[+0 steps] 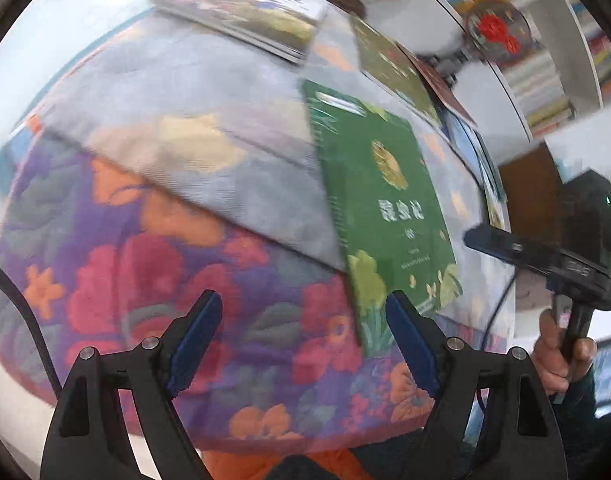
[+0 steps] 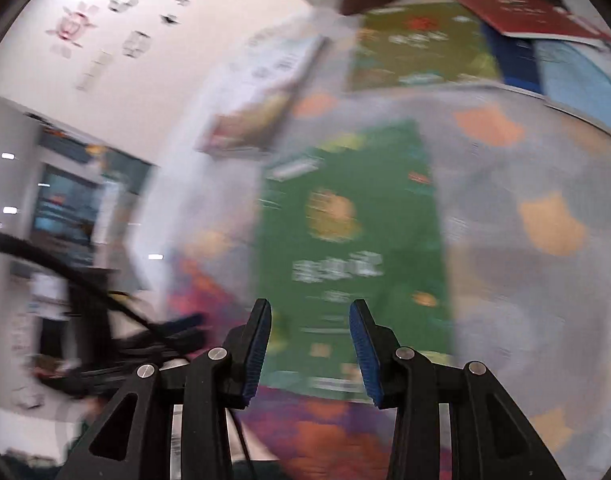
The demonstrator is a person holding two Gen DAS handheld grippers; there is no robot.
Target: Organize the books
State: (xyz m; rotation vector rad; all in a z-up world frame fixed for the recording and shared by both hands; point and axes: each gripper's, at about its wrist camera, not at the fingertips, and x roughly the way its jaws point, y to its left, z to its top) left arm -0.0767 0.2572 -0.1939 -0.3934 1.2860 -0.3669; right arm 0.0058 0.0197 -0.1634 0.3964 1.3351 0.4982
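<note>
Jaws: left gripper [image 1: 301, 340] gaping wide, right gripper [image 2: 310, 340] partly open, both empty | green book [image 1: 381, 216] lying flat mid-desk on flowered cloth [image 1: 145, 240] | tip: pinching its near edge squarely.

green book [image 2: 353, 240], empty right claw [image 2: 311, 312] above

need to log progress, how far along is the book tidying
Nothing looks done yet: the green paperback book lies flat on the floral quilted cloth, other books scattered behind it. Nothing is in hand; the left gripper and right gripper are both empty. All gathering remains.
</note>
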